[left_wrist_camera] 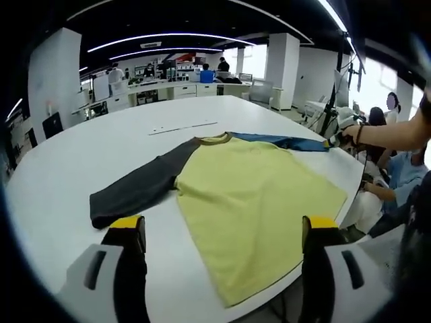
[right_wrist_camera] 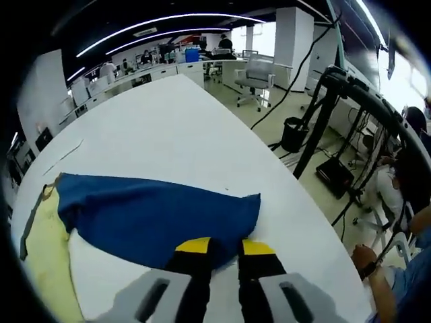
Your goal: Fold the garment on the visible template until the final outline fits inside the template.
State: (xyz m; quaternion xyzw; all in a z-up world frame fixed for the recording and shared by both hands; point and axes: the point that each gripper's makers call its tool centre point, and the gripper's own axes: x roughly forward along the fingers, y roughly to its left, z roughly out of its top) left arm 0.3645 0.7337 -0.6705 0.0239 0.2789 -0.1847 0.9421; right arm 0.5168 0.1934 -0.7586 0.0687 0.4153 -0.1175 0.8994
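Two sleeves of different colour on this garment (left_wrist_camera: 256,202): a dark grey sleeve (left_wrist_camera: 138,188) running out toward 8 o'clock in the left gripper view, and a blue sleeve (right_wrist_camera: 158,215) that sits at 1 o'clock of the yellow body (left_wrist_camera: 259,208) there. The shirt lies flat on the white surface (left_wrist_camera: 101,148), its hem close to the near edge. My left gripper (left_wrist_camera: 222,232) hovers above that near edge with fingers spread wide, nothing between them. My right gripper (right_wrist_camera: 225,252) has its fingers close together at the lower edge of the blue sleeve; the cloth edge seems to run in between them, so I judge it a pinch on the sleeve hem, though the contact itself is partly hidden. Fabric reads as light, soft knit: limp, apt to drag and wrinkle over the smooth top, no stiffness to hold a fold line. Best hold is at a hem or cuff edge, lifting low and laying over the body. The left gripper view gives the whole layout, collar (left_wrist_camera: 215,139), both sleeves, and my right hand out at 2 o'clock. The right gripper view gives the close detail of the blue sleeve and a sliver of yellow at 8 o'clock. A thin pale strip (left_wrist_camera: 182,127) lies on the surface beyond the collar; I cannot tell whether it marks the template.
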